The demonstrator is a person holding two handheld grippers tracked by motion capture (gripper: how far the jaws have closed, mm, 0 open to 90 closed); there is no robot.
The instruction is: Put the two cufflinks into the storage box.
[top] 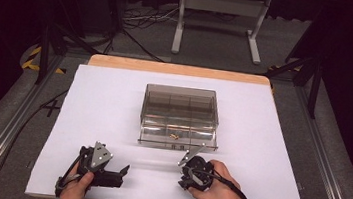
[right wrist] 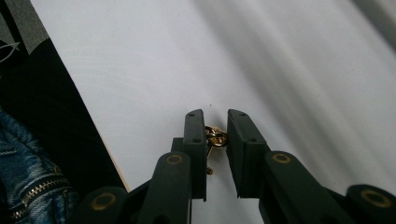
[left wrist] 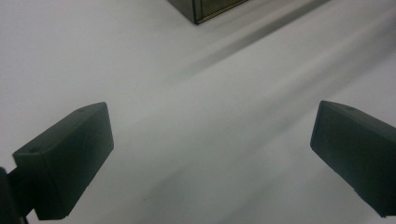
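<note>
A clear smoky plastic box (top: 180, 111) with inner compartments stands mid-table; its corner (left wrist: 205, 7) shows at the top of the left gripper view. A small gold piece (top: 174, 136) lies in its front part. My left gripper (top: 124, 169) rests at the near left, pointing right, and its jaws (left wrist: 210, 158) stand wide open over bare white paper. My right gripper (top: 184, 182) is just in front of the box, turned toward the near edge. Its jaws (right wrist: 217, 116) are closed on a tiny gold metal piece (right wrist: 216, 138), which looks like a ring or clasp.
White paper (top: 113, 102) covers the wooden table (top: 178, 69). The table's near edge (right wrist: 100, 135) and a denim-clad leg (right wrist: 28, 177) lie to the left in the right gripper view. Cables and a grey stand (top: 218, 24) sit on the floor beyond the table.
</note>
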